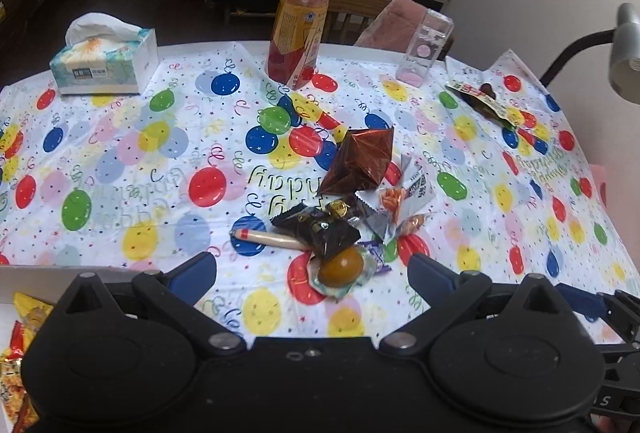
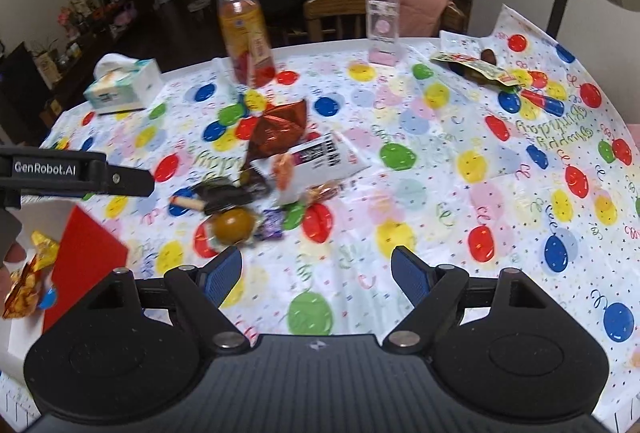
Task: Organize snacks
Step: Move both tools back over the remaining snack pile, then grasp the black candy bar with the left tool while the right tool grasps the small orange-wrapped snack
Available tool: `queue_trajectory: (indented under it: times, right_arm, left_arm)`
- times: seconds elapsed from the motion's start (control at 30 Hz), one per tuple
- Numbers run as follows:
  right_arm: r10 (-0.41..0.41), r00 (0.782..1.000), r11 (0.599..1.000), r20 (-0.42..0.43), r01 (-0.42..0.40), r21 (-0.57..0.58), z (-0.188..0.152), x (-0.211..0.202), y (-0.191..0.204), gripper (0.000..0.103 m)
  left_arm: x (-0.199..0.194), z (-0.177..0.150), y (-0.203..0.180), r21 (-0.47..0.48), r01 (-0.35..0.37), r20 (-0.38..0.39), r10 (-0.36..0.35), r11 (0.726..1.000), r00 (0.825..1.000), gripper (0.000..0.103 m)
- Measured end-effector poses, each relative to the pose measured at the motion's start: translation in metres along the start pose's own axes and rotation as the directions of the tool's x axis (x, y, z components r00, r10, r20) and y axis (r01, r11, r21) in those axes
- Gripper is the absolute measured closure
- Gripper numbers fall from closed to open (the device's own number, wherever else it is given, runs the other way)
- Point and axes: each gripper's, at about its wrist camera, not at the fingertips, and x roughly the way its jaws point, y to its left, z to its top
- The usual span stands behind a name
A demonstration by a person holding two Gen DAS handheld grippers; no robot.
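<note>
A pile of snacks lies mid-table on the balloon-print cloth: a brown foil pyramid, a black wrapper, a sausage stick, a white packet and a wrapped brown egg. My left gripper is open, low over the table, and the egg lies just ahead between its fingers, touching neither. My right gripper is open over bare cloth, to the right of and nearer than the egg and a purple candy. Nothing is held.
A box with a red wall at the near left holds gold-wrapped snacks. At the far edge stand a tissue box, a juice bottle and a clear container. A snack pack and a lamp are at the right.
</note>
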Motion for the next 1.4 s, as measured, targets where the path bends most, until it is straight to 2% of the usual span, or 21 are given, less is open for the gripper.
queue_trajectory:
  times: [0.17, 0.3, 0.5, 0.67, 0.87, 1.1, 1.23, 1.3, 1.37, 1.4]
  right_arm:
    - [-0.008, 1.000, 0.998, -0.022, 0.009, 0.058, 0.015, 0.021, -0.021, 0.021]
    - [0.029, 0.999, 0.993, -0.039, -0.024, 0.119, 0.025, 0.040, -0.034, 0.021]
    - [0.059, 0.997, 0.998, -0.043, -0.059, 0.001, 0.030, 0.068, -0.024, 0.021]
    - [0.055, 0.996, 0.994, -0.068, -0.061, -0.095, 0.035, 0.102, -0.017, 0.021]
    - [0.062, 0.992, 0.989, -0.106, -0.076, -0.128, 0.040, 0.137, -0.015, 0.021]
    - [0.068, 0.990, 0.984, -0.124, -0.088, -0.157, 0.043, 0.162, -0.011, 0.022]
    - [0.067, 0.989, 0.984, -0.135, -0.088, -0.156, 0.043, 0.172, -0.011, 0.031]
    - [0.074, 0.987, 0.984, -0.140, -0.096, -0.151, 0.042, 0.174, -0.011, 0.043]
    - [0.068, 0.988, 0.984, -0.139, -0.089, -0.157, 0.041, 0.175, -0.010, 0.046]
    - [0.070, 0.988, 0.982, -0.137, -0.092, -0.162, 0.041, 0.175, -0.009, 0.051]
  left_arm:
    - [0.025, 0.010, -0.003, -0.062, -0.012, -0.041, 0.010, 0.998, 0.999, 0.004]
    - [0.045, 0.018, -0.002, -0.110, -0.026, -0.073, 0.018, 0.994, 0.997, 0.007]
    - [0.072, 0.028, -0.004, -0.130, -0.047, -0.110, 0.033, 0.990, 0.993, 0.011]
    - [0.094, 0.032, -0.003, -0.146, -0.061, -0.143, 0.040, 0.987, 0.989, 0.016]
    - [0.114, 0.037, -0.002, -0.159, -0.069, -0.173, 0.041, 0.985, 0.984, 0.022]
    - [0.130, 0.038, 0.003, -0.193, -0.052, -0.214, 0.010, 0.980, 0.977, 0.029]
    - [0.136, 0.036, 0.007, -0.212, -0.033, -0.229, -0.017, 0.977, 0.973, 0.037]
    - [0.137, 0.036, 0.007, -0.212, -0.032, -0.228, -0.018, 0.977, 0.973, 0.038]
    - [0.137, 0.036, 0.007, -0.209, -0.029, -0.226, -0.020, 0.978, 0.974, 0.042]
    - [0.136, 0.037, 0.007, -0.210, -0.026, -0.224, -0.022, 0.977, 0.974, 0.045]
